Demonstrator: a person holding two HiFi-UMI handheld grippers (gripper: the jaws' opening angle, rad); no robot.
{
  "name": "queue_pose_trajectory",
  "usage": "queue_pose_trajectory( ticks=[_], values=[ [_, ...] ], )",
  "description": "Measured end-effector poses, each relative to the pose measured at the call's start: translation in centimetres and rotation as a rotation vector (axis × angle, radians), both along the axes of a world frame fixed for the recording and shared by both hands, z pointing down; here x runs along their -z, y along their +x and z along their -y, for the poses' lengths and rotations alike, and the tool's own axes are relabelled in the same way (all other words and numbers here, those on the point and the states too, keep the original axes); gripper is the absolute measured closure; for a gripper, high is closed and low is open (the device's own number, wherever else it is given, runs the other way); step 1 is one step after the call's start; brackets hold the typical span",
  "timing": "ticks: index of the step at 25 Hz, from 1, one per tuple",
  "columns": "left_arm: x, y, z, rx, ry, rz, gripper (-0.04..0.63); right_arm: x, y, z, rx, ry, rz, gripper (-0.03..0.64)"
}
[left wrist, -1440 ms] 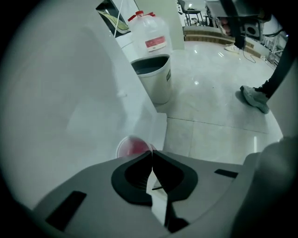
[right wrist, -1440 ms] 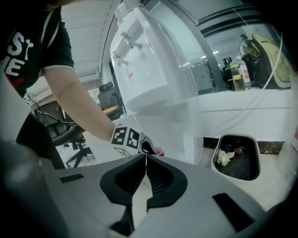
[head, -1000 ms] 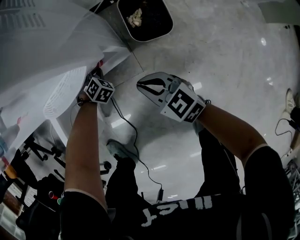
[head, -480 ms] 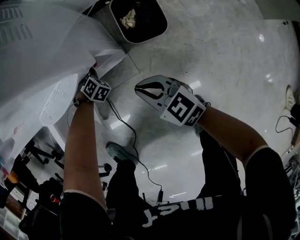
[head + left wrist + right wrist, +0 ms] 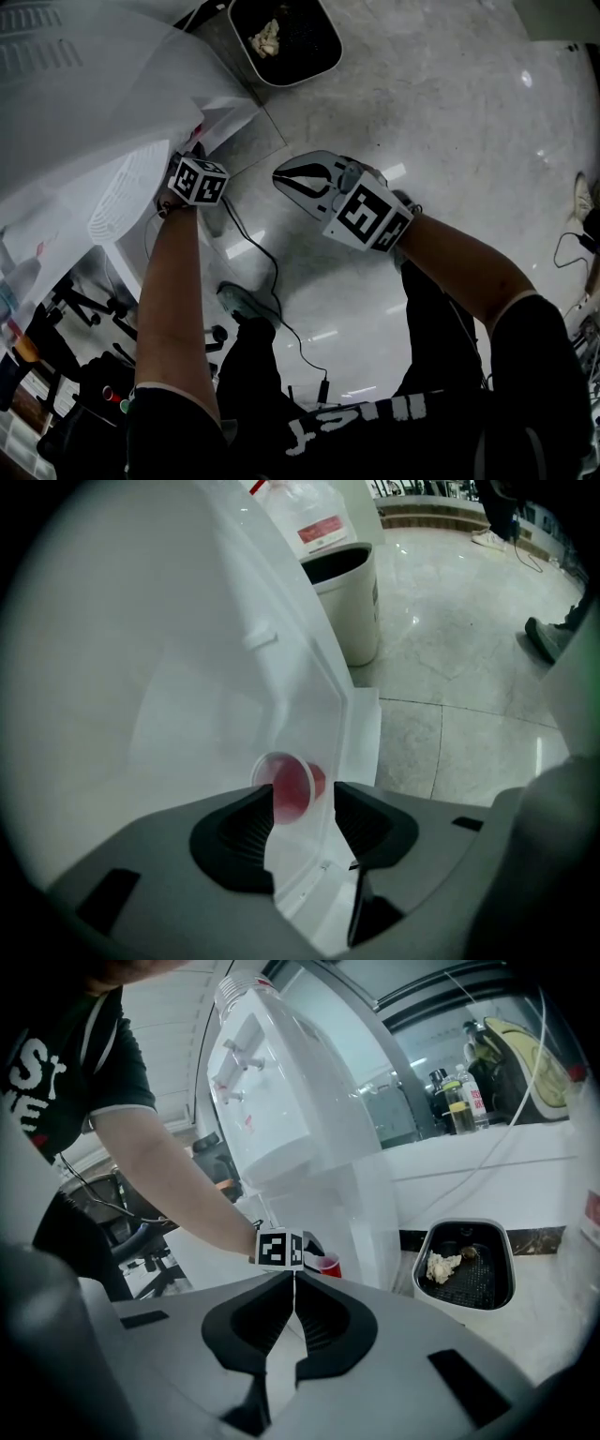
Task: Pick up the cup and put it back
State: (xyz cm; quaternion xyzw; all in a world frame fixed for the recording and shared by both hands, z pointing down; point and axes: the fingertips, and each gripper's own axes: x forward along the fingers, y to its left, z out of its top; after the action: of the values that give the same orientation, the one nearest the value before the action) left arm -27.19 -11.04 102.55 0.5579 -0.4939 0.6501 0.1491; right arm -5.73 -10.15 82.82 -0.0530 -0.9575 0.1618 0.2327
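A small red cup (image 5: 292,784) with a clear rim rests in the white water dispenser's (image 5: 178,658) recess. It shows in the gap just past my left gripper (image 5: 302,803). Those jaws have just been opening and now stand open, and their pads do not press on the cup. In the right gripper view the cup (image 5: 329,1265) peeks out beside the left gripper's marker cube (image 5: 278,1248). In the head view that cube (image 5: 198,180) sits against the dispenser (image 5: 84,112), whose body hides the left fingertips and the cup. My right gripper (image 5: 294,1283) hangs over the floor, shut and holding nothing.
A white waste bin (image 5: 286,37) with crumpled paper in it stands on the floor next to the dispenser. A black cable (image 5: 272,281) trails across the polished floor. Chairs and clutter (image 5: 56,375) lie at the lower left. A counter with bottles (image 5: 459,1101) runs behind.
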Motion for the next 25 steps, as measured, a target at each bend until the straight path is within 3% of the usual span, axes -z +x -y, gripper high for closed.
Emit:
queue_pose_trajectory(
  ticks=[4, 7, 12, 15, 19, 25],
  values=[
    [3.3, 1.1, -0.4, 0.025, 0.087, -0.034, 0.394, 1.1, -0.2, -1.1, 0.0, 0.017, 0.0, 0.581],
    [6.8, 3.9, -1.7, 0.053, 0.143, -0.115, 0.394, 3.4, 0.3, -2.7, 0.004, 0.03, -0.017, 0.581],
    [13.0, 10.9, -6.1, 0.053, 0.143, -0.287, 0.404, 8.9, 1.3, -4.6, -0.011, 0.021, -0.063, 0.581],
    [17.8, 13.6, -9.9, 0.037, 0.149, -0.359, 0.471, 13.5, 1.6, -5.9, -0.032, 0.006, -0.081, 0.581],
    [27.4, 15.7, -14.8, 0.022, 0.204, -0.445, 0.552, 21.3, 2.0, -8.4, -0.051, -0.017, -0.106, 0.581],
    [46.6, 15.2, -17.4, 0.115, 0.419, -0.627, 0.586, 36.3, 0.0, -9.3, -0.058, 0.009, -0.053, 0.581]
  ],
)
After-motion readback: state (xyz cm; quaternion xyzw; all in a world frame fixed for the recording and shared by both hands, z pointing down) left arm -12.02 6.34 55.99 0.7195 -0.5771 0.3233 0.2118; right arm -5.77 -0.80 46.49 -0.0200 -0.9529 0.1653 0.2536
